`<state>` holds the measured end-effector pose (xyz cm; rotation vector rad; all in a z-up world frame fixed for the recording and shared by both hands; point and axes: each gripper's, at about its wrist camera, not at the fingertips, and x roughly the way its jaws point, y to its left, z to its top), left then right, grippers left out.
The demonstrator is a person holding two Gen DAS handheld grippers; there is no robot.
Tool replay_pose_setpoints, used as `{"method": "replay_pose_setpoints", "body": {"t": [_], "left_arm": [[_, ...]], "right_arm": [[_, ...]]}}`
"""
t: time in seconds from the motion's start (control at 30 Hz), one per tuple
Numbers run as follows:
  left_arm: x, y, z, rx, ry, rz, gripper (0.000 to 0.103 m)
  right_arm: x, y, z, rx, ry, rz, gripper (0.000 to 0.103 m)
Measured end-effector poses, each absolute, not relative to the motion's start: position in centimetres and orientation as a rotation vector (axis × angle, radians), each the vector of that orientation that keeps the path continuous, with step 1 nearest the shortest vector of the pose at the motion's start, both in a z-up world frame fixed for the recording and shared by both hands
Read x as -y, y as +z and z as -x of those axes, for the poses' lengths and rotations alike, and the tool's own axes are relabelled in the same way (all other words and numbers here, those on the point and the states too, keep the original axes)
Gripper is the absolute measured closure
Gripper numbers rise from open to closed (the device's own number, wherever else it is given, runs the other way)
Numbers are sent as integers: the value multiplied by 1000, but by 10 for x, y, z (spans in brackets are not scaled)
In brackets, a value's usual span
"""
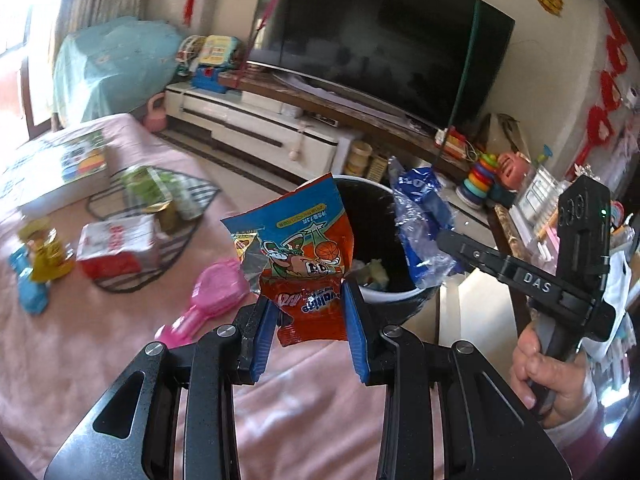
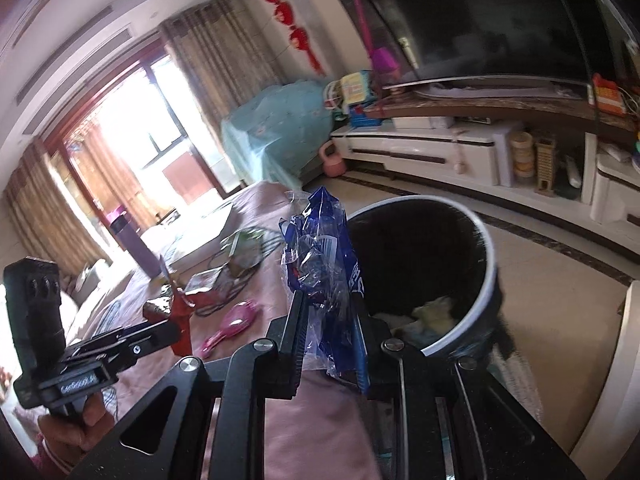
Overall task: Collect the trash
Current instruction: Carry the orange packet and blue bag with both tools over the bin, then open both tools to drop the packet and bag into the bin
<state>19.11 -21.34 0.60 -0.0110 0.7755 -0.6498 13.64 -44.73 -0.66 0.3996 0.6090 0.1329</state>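
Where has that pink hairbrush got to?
The pink hairbrush lies on the pink cloth, left of the orange wrapper in the left wrist view, just in front of the wire basket.

An orange snack wrapper [image 1: 308,268] with a cartoon print stands upright, torn open at the top, pinched at its lower edge. A crumpled blue and clear plastic wrapper [image 2: 326,276] is likewise held upright. Both hang beside the rim of a black trash bin [image 2: 490,264] with pale scraps at its bottom.
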Motion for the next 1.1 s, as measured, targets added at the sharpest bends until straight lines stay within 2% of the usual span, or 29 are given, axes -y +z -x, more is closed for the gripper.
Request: {"method": "replay_pose_setpoints", "body": {"t": [0.77,0.83,0.9,0.93,1.0,1.1], "left_arm": [[309,-22,-243,-922,-724,-77,70],[312,-23,-246,-927,-712,-83,62],[312,-23,-247,-937,-707,-85,51],[311,-22,-247,-933,-705,-82,46],[307,-21,-245,-926,-693,-80,41],[299,-21,-244,-926,-688,-58,40]], "right_arm": [[497,-19,-168,-669,71,-420,80],[499,-22,-171,-680,70,-420,77],[501,-24,-175,-686,68,-430,68],[504,-25,-178,-689,69,-439,67],[507,-26,-179,-689,69,-457,61],[510,-25,-177,-676,65,-475,54]]}}
